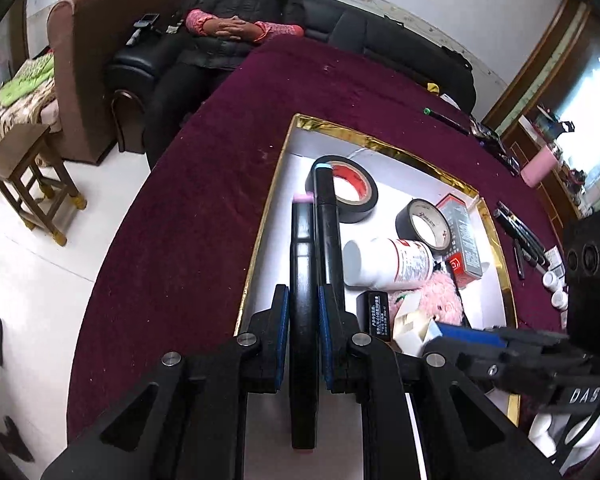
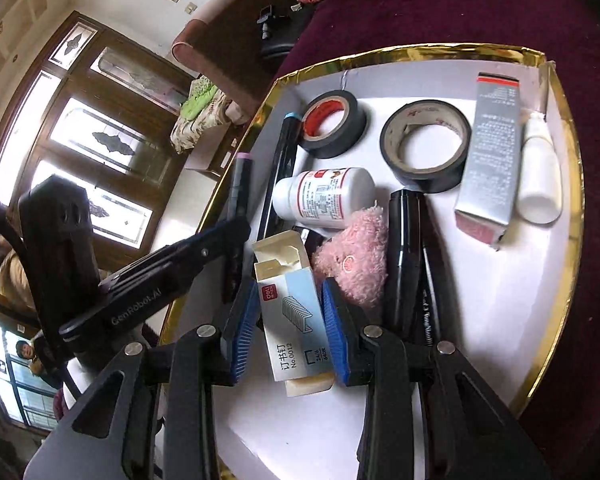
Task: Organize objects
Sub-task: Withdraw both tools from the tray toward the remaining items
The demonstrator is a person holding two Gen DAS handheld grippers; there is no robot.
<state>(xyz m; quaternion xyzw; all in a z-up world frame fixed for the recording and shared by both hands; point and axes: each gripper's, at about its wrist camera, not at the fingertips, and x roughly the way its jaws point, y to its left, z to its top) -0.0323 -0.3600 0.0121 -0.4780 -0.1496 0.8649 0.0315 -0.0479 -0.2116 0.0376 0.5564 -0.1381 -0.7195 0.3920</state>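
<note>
Meanwhile left fingers (image 1: 303, 322) clamp a marker (image 1: 302, 280), right fingers (image 2: 290, 320) a staple box (image 2: 296, 320), tape rolls (image 2: 332, 124) crowding the tray (image 2: 556, 320).

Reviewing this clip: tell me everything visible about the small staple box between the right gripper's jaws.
The staple box is a small light-blue and white cardboard carton with a drawing of staples, a red logo patch and printed characters on its face. Its top flap stands open, showing a cream inside. The right gripper holds it, blue pads pressed on both long sides, over the white gold-rimmed tray. A pink fluffy toy lies just beyond it; contact cannot be told.
</note>
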